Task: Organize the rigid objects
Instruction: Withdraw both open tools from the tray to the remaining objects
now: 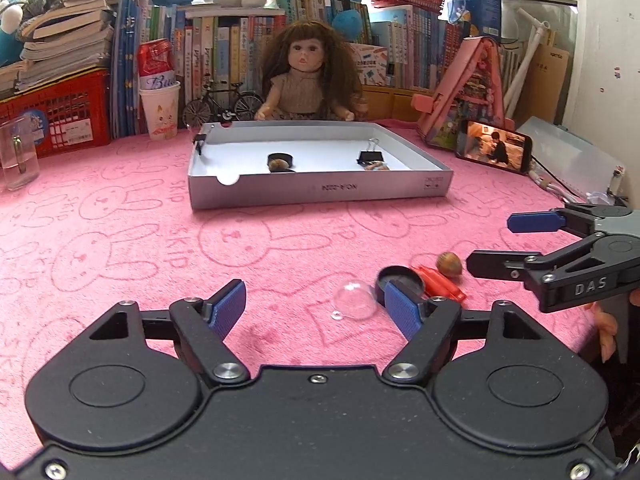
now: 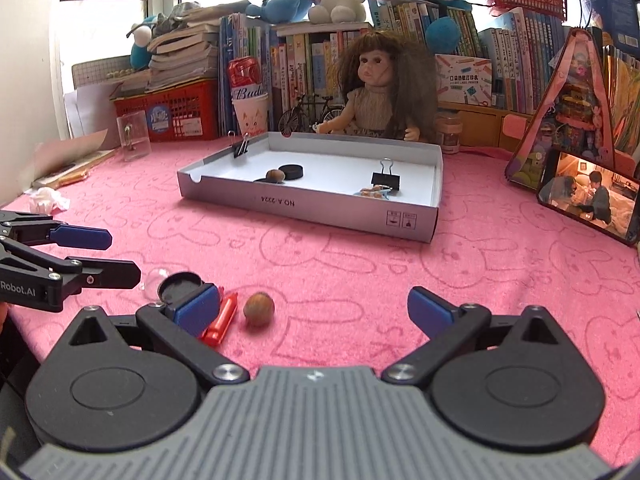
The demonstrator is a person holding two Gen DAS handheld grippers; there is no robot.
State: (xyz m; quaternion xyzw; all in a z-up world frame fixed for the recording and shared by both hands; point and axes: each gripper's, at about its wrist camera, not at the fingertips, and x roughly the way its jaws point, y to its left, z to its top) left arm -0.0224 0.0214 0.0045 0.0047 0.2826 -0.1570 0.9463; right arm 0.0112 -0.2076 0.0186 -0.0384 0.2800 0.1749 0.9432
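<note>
A grey box lid (image 1: 320, 192) (image 2: 320, 210) lies on the pink cloth; it holds a black cap, a nut, binder clips (image 1: 370, 156) (image 2: 386, 180) and a small shell-like piece. Near me on the cloth lie a clear dome (image 1: 355, 300), a black cap (image 1: 400, 278) (image 2: 180, 285), a red plastic piece (image 1: 440, 284) (image 2: 222, 318) and a brown nut (image 1: 449, 265) (image 2: 259, 309). My left gripper (image 1: 316, 312) (image 2: 116, 256) is open, just left of the dome. My right gripper (image 2: 316, 312) (image 1: 492, 244) is open, with the nut between its fingers' reach.
A doll (image 1: 306, 76), a toy bicycle (image 1: 222, 106), a can in a paper cup (image 1: 158, 92), a red basket (image 1: 56, 112) and books line the back. A phone (image 1: 494, 148) (image 2: 588, 196) leans at the right. A clear box (image 1: 16, 152) stands at the left.
</note>
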